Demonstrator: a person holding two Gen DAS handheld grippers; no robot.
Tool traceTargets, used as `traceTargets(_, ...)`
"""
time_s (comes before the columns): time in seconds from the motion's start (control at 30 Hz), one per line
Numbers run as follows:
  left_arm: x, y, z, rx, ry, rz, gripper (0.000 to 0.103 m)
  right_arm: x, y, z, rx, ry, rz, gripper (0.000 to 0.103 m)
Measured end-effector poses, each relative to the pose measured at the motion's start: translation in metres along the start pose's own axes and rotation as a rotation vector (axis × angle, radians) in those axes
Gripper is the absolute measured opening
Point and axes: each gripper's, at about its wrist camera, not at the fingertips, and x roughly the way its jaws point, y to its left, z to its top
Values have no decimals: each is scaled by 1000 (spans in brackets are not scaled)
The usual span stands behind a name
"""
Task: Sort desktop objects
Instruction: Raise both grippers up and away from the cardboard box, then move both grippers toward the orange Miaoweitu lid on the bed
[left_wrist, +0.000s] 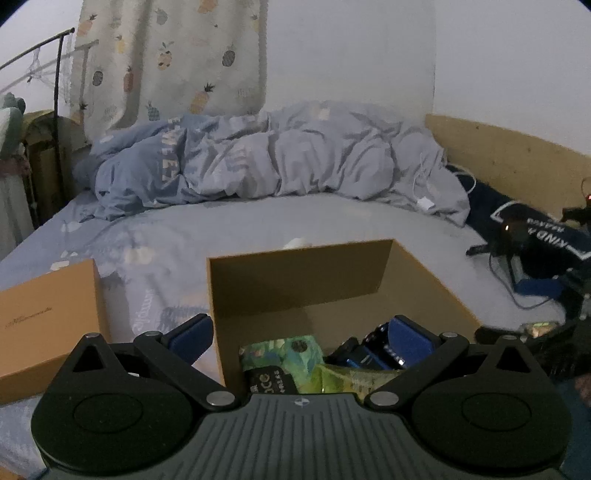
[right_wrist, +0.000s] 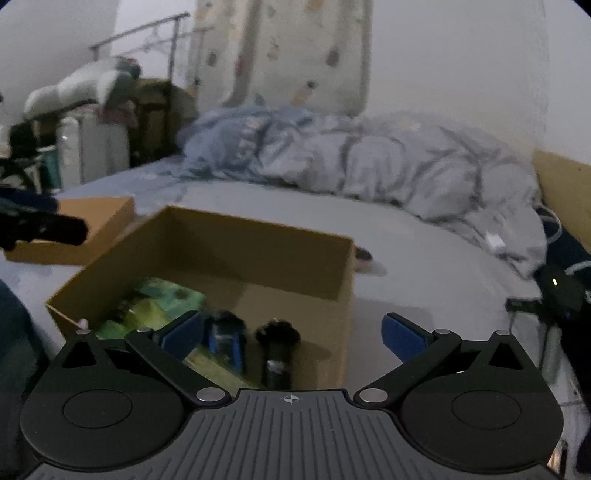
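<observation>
Cardboard box (left_wrist: 424, 273) set open-topped on the bed (left_wrist: 258, 221), serving as the collecting bin and already carrying several sorted things; green printed packet (left_wrist: 295, 350) lying flat against the near-left part of the floor, presumably dropped first and so lowest; blue-and-black device (left_wrist: 373, 354) resting beside it toward the middle; dark cylindrical object (right_wrist: 277, 354), perhaps a torch or microphone, lying lengthwise near the right wall, hard to name given the blur; far half of the box floor bare, leaving room for more. Left gripper (left_wrist: 301, 332) poised over the near edge of the box, fingers spread wide and grasping nothing, one blue pad (left_wrist: 192, 334) outside the left wall and the other over the contents; placement suggestive of a release just above the bin or a reach into it, impossible to say which. Right gripper (right_wrist: 291, 332) likewise released and empty, hanging over the near-right corner of the same box, fingers wide apart with the right pad (right_wrist: 402, 338) out over the sheet. Second orange box (left_wrist: 48, 317) sitting shut on the bed just left of the open one, probably kept apart as a lid or another bin. Crumpled duvet (left_wrist: 277, 158) heaped along the wall, well clear of the work; dark clothing and cables (left_wrist: 535, 236) near the headboard, possibly still awaiting sorting. Judged well advanced.
</observation>
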Motion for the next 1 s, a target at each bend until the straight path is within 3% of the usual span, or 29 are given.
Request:
traceTargets(0.27,-9,6,4,-27,-43,-2,103,-7,13,8,1,-29,22,103)
traceTargets(0.6,-22,14,14,-35,-118,1,103,-4,3,16,243,17,23,103)
traceTargets(0.8,-31,30,28,-71,-138,-8,103,-1,7,38,285,2,40,103)
traceTargets(1.0,-49,69,51,-155,-237,93,103,-1,25,80,277,-32,109,103)
